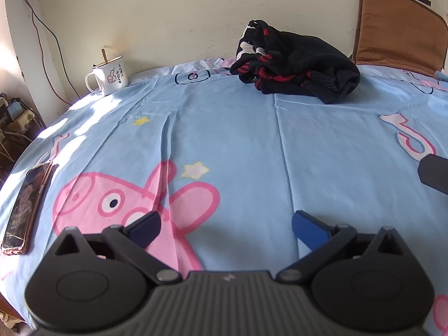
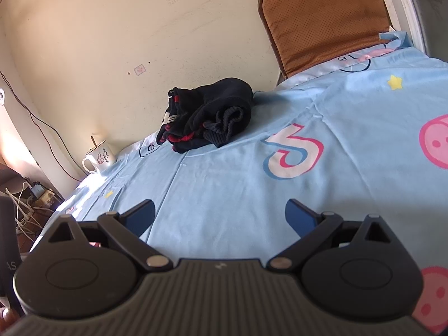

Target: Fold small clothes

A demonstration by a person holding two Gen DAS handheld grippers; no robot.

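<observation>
Both tools, left (image 1: 226, 225) and right (image 2: 219, 215), gape empty before the crumpled black garment (image 1: 296, 63); only the left view shows a phone (image 1: 26, 205).

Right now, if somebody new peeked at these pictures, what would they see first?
Probably the big pink cartoon pig printed on the light blue sheet, right in front of the open left gripper. Next, the crumpled black garment with red stripes, lying in a heap at the far side near the wall. A white mug stands at the far left corner, and the right gripper is open too.
</observation>
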